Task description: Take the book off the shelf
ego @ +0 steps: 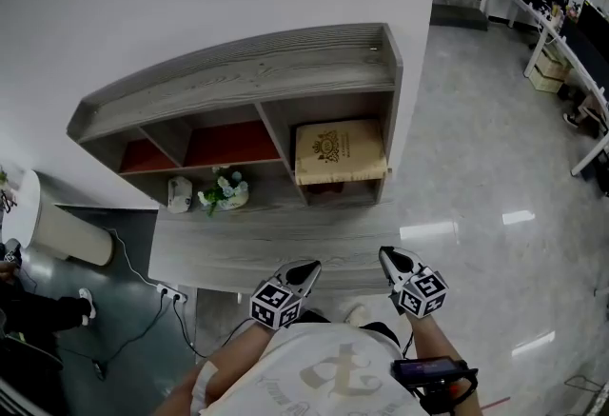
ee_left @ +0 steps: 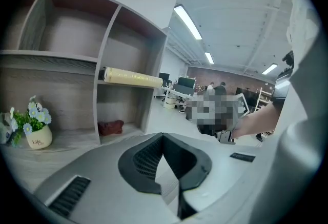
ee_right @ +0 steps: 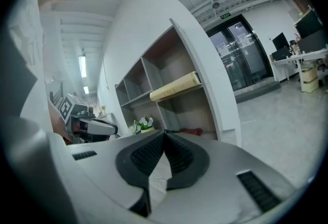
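Left gripper (ego: 304,271): jaws closed, nothing between them; held low over the near edge of the surface (ego: 219,257).

Right gripper (ego: 390,259): at 3 o'clock of the left, jaws likewise closed and empty. Both appear parked short of reach, with the approach not yet begun.

Flower pot (ego: 226,190): at 11 o'clock of the left gripper, standing in the shelf unit's (ego: 238,71) middle bay.

Book (ego: 338,149): tan, lying flat on the right bay's inner board, at 12 o'clock of the right gripper. Its front edge appears to jut out, offering a lip to grip.
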A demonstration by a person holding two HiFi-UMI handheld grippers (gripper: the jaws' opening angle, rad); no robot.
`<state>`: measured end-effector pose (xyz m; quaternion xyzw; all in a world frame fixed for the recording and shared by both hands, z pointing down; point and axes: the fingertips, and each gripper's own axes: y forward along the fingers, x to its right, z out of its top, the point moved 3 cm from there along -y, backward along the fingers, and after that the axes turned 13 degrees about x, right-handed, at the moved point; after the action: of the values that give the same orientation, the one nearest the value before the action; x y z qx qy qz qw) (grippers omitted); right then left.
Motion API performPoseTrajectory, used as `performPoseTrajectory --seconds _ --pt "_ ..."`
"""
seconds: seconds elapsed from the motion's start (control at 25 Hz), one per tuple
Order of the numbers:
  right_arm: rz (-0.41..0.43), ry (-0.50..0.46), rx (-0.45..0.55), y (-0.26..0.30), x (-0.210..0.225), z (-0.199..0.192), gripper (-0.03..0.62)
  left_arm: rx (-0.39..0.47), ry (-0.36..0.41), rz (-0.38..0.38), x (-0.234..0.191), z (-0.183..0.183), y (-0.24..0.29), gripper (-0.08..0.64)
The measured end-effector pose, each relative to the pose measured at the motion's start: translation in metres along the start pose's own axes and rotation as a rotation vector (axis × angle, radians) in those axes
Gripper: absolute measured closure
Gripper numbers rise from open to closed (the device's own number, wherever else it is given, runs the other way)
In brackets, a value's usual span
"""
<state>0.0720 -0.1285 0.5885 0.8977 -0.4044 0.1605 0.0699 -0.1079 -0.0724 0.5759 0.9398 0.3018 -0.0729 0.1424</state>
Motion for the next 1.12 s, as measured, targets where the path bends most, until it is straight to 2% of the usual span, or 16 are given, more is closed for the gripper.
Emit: performPoseTrajectory --seconds 0.4,0.76,0.88,0.92,1.12 --pt "-0.047 -0.014 0.003 0.0 0.004 0.0 0.588 0.004 0.181 -0.057 -0.018 0.038 0.021 0.557" --pt "-0.1 -0.004 0.025 -0.019 0.014 0.002 0.588 0.015 0.38 -0.01 -0.036 0.071 0.047 0.555" --pt "-0.108 -0.003 0.032 -0.022 0.018 0.003 0.588 0.011 0.447 0.016 -0.042 0.08 0.057 0.44" --pt "-0.11 -0.003 0.033 -0.023 0.019 0.003 0.588 0.008 0.47 0.024 -0.043 0.084 0.061 0.425" --pt "-0.114 0.008 0.025 -0.026 0.025 0.001 0.588 0.035 0.595 0.064 -0.045 0.103 0.075 0.423"
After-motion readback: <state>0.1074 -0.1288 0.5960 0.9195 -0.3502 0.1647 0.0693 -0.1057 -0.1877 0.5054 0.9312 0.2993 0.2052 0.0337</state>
